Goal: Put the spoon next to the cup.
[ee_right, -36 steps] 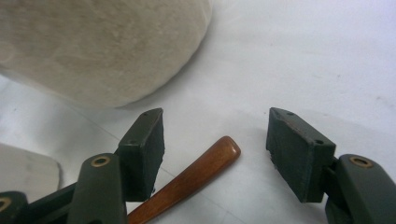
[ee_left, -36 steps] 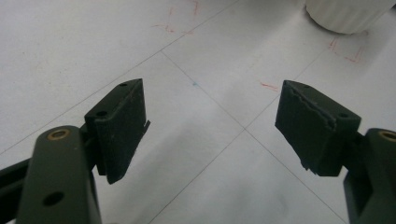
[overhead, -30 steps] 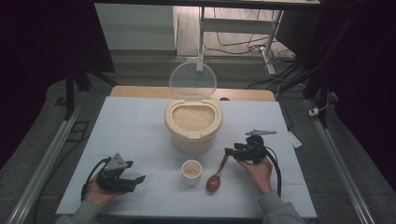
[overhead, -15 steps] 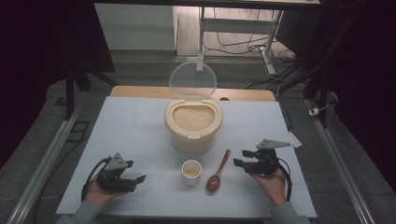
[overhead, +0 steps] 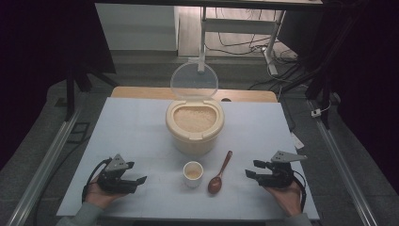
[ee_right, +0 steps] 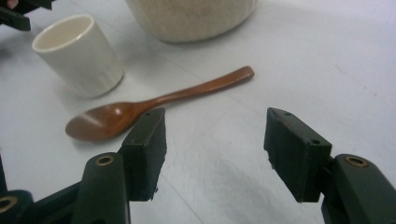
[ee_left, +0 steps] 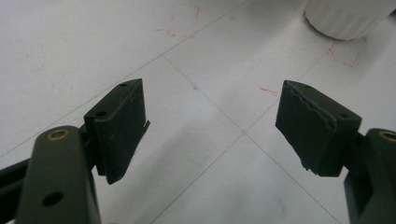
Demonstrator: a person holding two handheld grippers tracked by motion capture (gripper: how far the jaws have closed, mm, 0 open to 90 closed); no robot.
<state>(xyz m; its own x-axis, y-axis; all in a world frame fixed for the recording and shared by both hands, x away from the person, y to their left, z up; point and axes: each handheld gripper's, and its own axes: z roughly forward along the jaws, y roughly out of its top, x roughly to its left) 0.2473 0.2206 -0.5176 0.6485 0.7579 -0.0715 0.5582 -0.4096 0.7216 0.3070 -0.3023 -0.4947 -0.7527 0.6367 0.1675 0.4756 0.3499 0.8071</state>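
A cream rice container (overhead: pixel 194 126) stands mid-table with its clear lid (overhead: pixel 194 81) raised. In front of it are a small white cup (overhead: pixel 193 173) and a brown wooden spoon (overhead: pixel 220 173) lying flat, bowl toward me. My right gripper (overhead: pixel 251 168) rests at the spoon's right, apart from it, open and empty. In the right gripper view the gripper (ee_right: pixel 215 140) faces the spoon (ee_right: pixel 154 102), the cup (ee_right: pixel 79 53) and the container (ee_right: pixel 191 16). My left gripper (overhead: pixel 136 173) sits at the front left, open and empty. The left gripper view has its jaws (ee_left: pixel 210 116) wide over bare table.
The white table top (overhead: pixel 131 127) has faint grid lines and red marks. A wooden board (overhead: pixel 141 92) lies behind the container. Metal rails run along both sides. A white ribbed base (ee_left: pixel 348 18) stands ahead of the left gripper.
My right gripper has drawn away to the right from the spoon's handle, and the spoon stays flat on the table. The left gripper has not moved.
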